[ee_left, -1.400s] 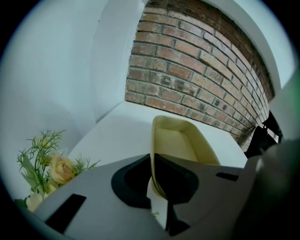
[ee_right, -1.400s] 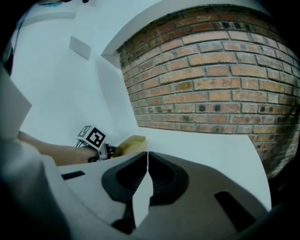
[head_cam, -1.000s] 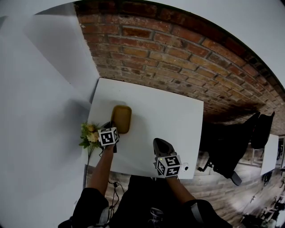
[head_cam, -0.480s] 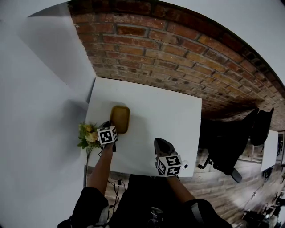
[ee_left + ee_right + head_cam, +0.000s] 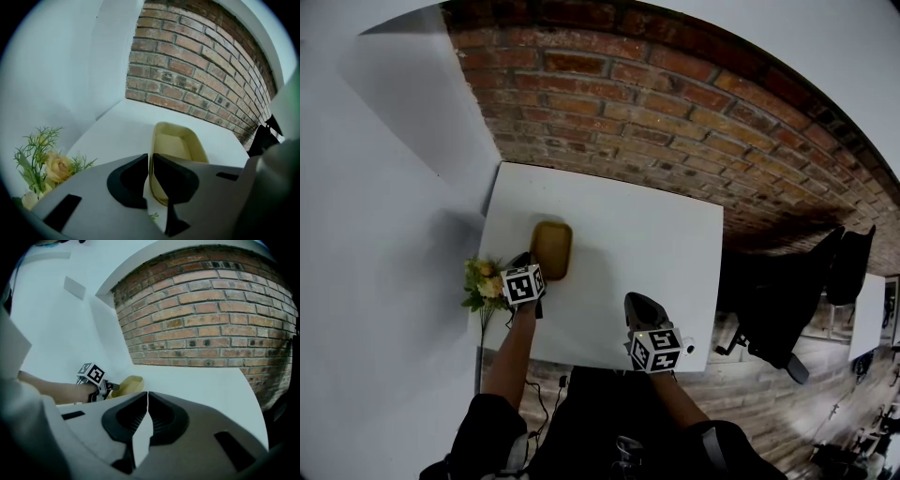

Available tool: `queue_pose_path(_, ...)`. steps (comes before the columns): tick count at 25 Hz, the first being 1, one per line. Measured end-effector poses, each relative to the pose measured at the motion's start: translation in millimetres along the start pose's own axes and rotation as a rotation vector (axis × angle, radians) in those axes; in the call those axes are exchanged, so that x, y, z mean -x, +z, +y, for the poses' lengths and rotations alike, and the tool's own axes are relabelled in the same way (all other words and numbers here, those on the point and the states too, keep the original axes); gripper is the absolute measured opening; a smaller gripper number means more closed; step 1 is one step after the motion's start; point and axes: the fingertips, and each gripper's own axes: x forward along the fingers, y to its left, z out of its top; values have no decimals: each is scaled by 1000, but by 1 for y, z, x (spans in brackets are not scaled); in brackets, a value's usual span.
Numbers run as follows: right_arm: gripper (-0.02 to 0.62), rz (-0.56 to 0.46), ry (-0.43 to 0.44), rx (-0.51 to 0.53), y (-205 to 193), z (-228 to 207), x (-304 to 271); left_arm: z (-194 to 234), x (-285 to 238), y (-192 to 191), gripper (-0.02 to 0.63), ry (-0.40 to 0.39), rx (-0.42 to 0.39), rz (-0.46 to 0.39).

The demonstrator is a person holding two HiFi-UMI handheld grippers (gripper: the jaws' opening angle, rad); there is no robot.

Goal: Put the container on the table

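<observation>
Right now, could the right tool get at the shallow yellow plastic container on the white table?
Probably yes. The right tool, shut and empty, has bare white tabletop between it and the shallow yellow plastic container. The left tool, clamped on its near rim, occupies only that end.

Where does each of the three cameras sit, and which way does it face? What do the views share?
Head view: on the person's head, looking steeply down at the white table; the left forearm, the left gripper and the right gripper show.
Left gripper view: on the left gripper, facing the brick wall; its jaws pinch the yellow container's near wall.
Right gripper view: on the right gripper, facing the same wall; its jaws are together, and the left forearm shows.
Shared: all three show the container.
</observation>
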Motion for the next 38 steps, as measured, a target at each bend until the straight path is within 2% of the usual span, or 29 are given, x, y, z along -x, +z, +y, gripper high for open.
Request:
queue_pose_path(9, 25, -6, 6, -2, -3, 0, 7, -4, 21, 18, 25, -13, 16, -80)
queue_pose_path(22, 25, -59, 53, 20, 0, 10, 22, -42, 69, 38, 23, -45, -62, -187)
queue_pose_path(31, 23, -210, 81, 52, 19, 10, 63, -71, 122, 17, 23, -34, -99, -237)
queue_pose_path(38, 23, -210, 140, 84, 3, 8, 98, -100, 172, -13, 23, -11, -104, -280)
